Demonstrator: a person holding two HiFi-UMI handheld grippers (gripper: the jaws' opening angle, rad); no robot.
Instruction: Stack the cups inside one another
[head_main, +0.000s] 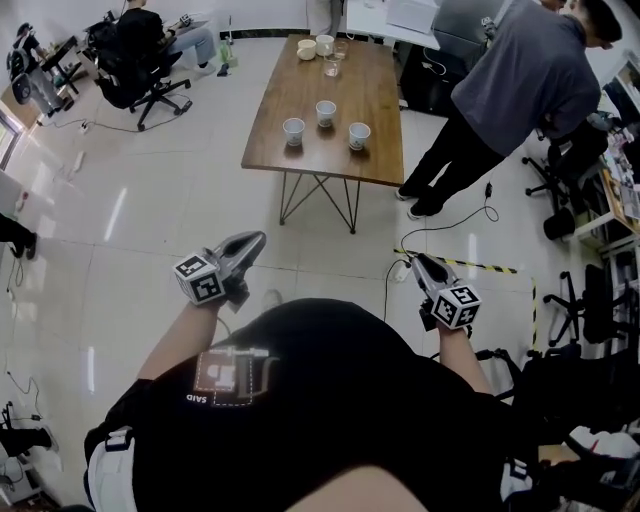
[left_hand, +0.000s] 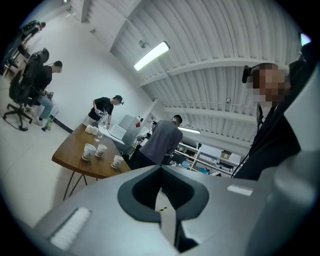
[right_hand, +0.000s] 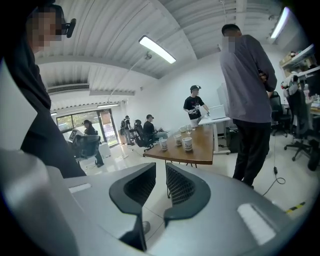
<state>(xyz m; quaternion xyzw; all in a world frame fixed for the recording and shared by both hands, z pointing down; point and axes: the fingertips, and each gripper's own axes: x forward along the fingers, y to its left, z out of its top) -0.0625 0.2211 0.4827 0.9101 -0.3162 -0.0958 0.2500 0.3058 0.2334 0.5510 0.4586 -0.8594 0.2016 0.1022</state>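
Hanging well short of the three white cups (head_main: 326, 112) on the wooden table (head_main: 375, 90), left gripper (head_main: 250, 243) pressed together, right gripper (head_main: 420, 264) slightly parted (both empty).

You hold both grippers out ahead of your chest (head_main: 330, 400), elbows bent, one on either side and well apart. Your left forearm (head_main: 172, 345) reaches forward, and the left gripper (head_main: 248, 247) points about level, with its marker cube (head_main: 198, 278) sitting at the wrist end. Its jaws are pressed fully together with nothing caught in them. Your right forearm (head_main: 470, 358) angles forward too, and the right gripper (head_main: 421, 265) tips slightly downward behind its own marker cube (head_main: 456, 306). Its jaws stand a narrow gap apart and are empty.
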